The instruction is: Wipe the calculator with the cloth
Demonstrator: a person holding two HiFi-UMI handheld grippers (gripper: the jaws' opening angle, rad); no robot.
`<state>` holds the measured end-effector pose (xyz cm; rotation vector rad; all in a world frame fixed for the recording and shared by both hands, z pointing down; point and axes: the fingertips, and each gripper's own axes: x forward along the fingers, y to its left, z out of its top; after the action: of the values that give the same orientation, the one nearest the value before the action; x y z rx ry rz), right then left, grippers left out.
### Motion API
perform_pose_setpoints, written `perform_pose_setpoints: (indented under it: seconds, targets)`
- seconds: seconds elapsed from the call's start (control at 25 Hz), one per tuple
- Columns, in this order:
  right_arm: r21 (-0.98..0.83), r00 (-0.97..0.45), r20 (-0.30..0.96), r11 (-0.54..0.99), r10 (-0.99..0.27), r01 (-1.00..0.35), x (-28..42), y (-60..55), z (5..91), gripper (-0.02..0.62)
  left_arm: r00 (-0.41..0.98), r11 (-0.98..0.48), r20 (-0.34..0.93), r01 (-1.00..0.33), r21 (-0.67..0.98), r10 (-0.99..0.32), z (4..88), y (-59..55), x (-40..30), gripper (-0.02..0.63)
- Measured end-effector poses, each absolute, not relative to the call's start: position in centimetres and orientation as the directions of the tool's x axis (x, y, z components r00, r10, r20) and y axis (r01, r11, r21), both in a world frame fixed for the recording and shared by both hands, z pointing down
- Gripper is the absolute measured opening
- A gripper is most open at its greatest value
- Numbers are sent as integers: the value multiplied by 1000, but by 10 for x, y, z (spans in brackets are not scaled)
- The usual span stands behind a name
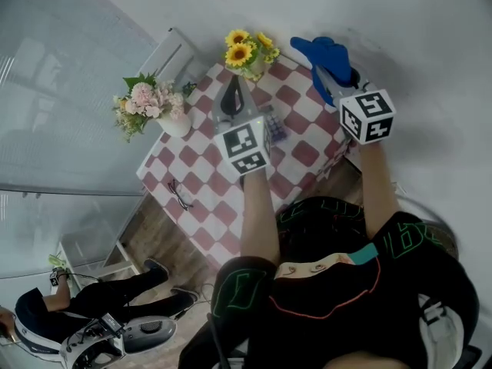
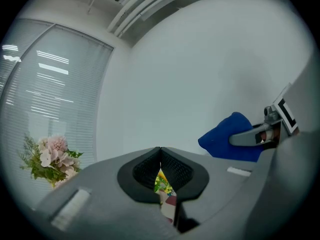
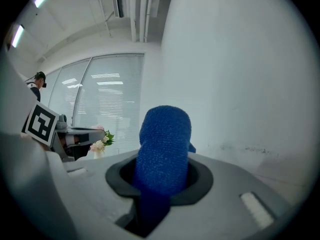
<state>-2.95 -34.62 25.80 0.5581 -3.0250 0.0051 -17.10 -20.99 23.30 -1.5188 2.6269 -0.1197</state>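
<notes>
Right tongs [image 3: 161,180] aloft, clamping cloth [image 3: 165,134].

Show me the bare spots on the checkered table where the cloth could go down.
Freest: the checkered table between the calculator and its right edge, near the right tool holding the cloth. Also bare: the near corner, between the glasses and the left forearm. Crowded: the far end, with sunflowers, pink flowers and the left tool.

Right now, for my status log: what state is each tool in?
Left tool: closed, empty.
Right tool: closed on the cloth.
</notes>
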Motion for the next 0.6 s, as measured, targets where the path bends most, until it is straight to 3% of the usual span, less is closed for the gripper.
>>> perform_pose_setpoints:
  seconds: [0.6]
  targets:
    - [18, -914, 50, 915, -403, -403, -11, -360, 255, 114, -468, 470, -51, -873, -132, -882, 243, -220, -166, 11]
